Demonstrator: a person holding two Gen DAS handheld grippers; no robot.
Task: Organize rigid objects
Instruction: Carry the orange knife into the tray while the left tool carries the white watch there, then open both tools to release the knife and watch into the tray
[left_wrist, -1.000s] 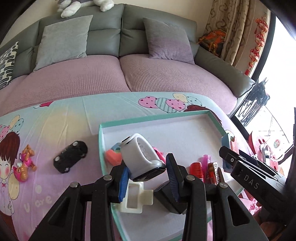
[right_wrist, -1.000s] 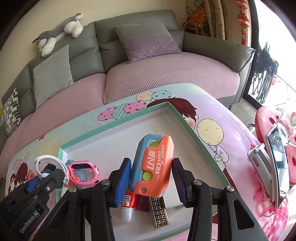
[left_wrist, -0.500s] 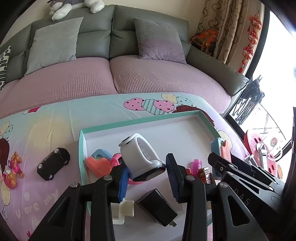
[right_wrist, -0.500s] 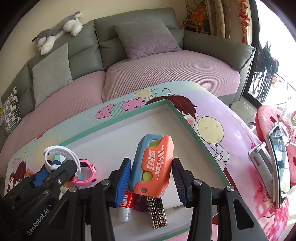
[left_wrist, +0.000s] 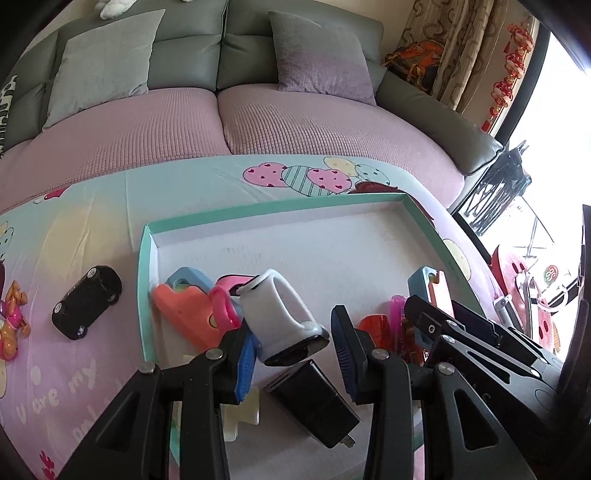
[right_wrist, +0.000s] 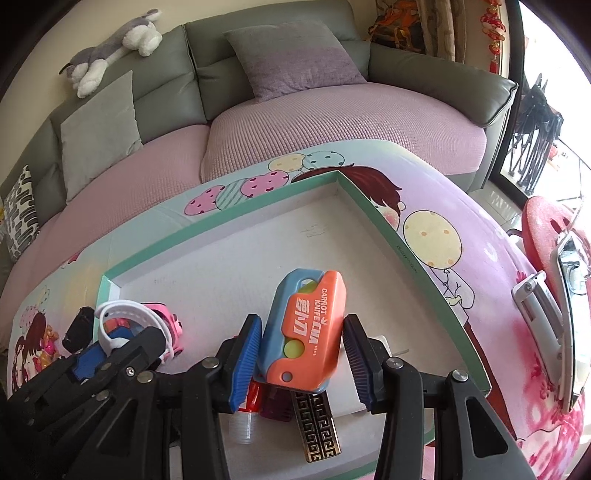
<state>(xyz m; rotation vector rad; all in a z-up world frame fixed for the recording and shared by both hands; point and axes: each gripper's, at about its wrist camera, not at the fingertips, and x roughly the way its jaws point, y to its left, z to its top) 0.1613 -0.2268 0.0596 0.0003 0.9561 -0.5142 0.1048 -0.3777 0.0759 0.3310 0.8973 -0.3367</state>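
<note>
Black plastic marks the leftmost piece, a toy car (left_wrist: 86, 302) lying on the cartoon-printed cloth (left_wrist: 88, 206) of the surface, outside the left wall of the teal-rimmed tray (left_wrist: 146, 266) and apparently not yet collected. Just inside that wall sit an orange and blue toy (left_wrist: 183, 308) and a pink watch (left_wrist: 225, 295), touching one another. Right of them the left gripper (left_wrist: 291, 350) hovers over the near-left part of the tray with a white watch (left_wrist: 275, 308) between its blue pads; the jaws stand at a middling gap, and I cannot tell whether both pads press the watch or only the left one does. Below it lie a black charger (left_wrist: 314, 400) and a pale plastic piece (left_wrist: 243, 413) on the tray floor. Farther right, the right gripper (right_wrist: 301, 358) carries the orange and blue carrot knife (right_wrist: 304, 328) above the near edge of the tray, jaws around it at a medium gap, though contact on the right pad is unclear. Under it lie a small bottle (right_wrist: 245, 417), a purple item (right_wrist: 275, 404) and a dark patterned lighter (right_wrist: 317, 424). Both hands seem to be at the placing step. The next move likely calls for lowering each piece onto bare white floor, clear of the clusters, then opening the jaws; the car waits after that.
</note>
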